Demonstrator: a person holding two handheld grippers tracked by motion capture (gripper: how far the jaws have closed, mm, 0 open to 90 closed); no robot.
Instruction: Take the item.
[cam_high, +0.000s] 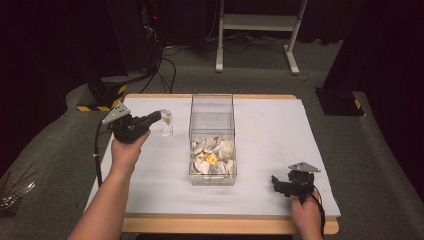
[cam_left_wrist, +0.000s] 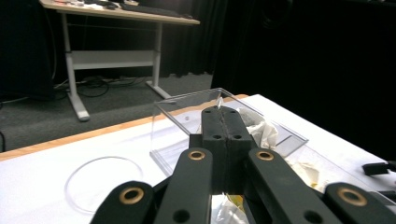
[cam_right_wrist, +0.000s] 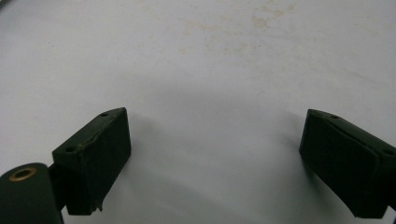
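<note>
A clear plastic box (cam_high: 212, 106) stands mid-table, its near half holding several white crumpled pieces (cam_high: 220, 149) and one yellow piece (cam_high: 211, 160). My left gripper (cam_high: 162, 116) is raised left of the box and points at it, jaws pressed shut; I see nothing between them. A small clear round container (cam_high: 166, 127) sits just by its tip. In the left gripper view the shut gripper (cam_left_wrist: 226, 112) faces the box (cam_left_wrist: 182, 109), and a clear ring (cam_left_wrist: 102, 184) lies on the cloth to the left. My right gripper (cam_high: 276, 184) rests near the front right, open (cam_right_wrist: 215, 158) over bare white cloth.
The white cloth (cam_high: 270, 130) covers the wooden table (cam_high: 210, 225). Behind the table stand a white desk frame (cam_high: 257, 22) and a black base with yellow stripes (cam_high: 102, 97). Cables lie on the grey floor (cam_high: 165, 75).
</note>
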